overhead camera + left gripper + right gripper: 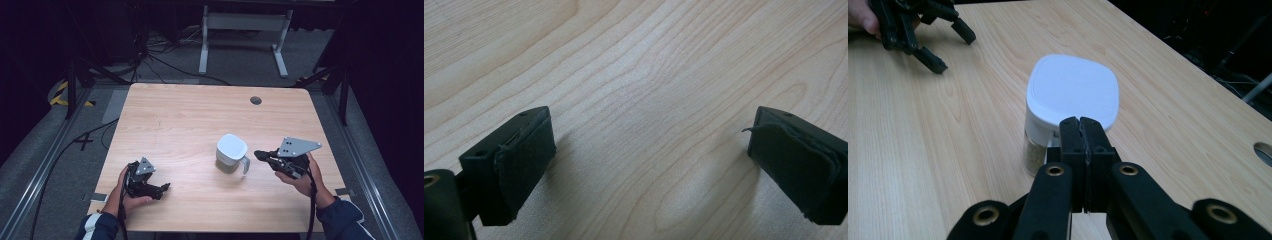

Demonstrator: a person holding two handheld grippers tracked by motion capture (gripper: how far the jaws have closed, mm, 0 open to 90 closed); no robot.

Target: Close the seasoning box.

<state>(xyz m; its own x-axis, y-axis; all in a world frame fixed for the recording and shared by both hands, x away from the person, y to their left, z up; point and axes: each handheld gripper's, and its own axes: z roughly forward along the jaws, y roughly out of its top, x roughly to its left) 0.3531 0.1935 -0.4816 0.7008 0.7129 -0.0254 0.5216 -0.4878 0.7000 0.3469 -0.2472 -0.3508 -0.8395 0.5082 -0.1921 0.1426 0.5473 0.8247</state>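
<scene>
1. Jaws of the right gripper point(1082, 125) are pressed flat together with nothing between them, their tips just short of the lidded jar point(231, 153).
2. The jar, with a white rounded-square lid point(1073, 87) and a clear body holding what may be dried herbs, is stood upright on the wooden table point(200, 115), right of centre.
3. A handle point(245, 164) is carried on the jar's side facing the right gripper.
4. The left gripper point(165, 188) is held low near the front left edge, well apart from the jar; its jaws are spread wide over bare wood, and the pads point(524, 165) are seen to be empty.
</scene>
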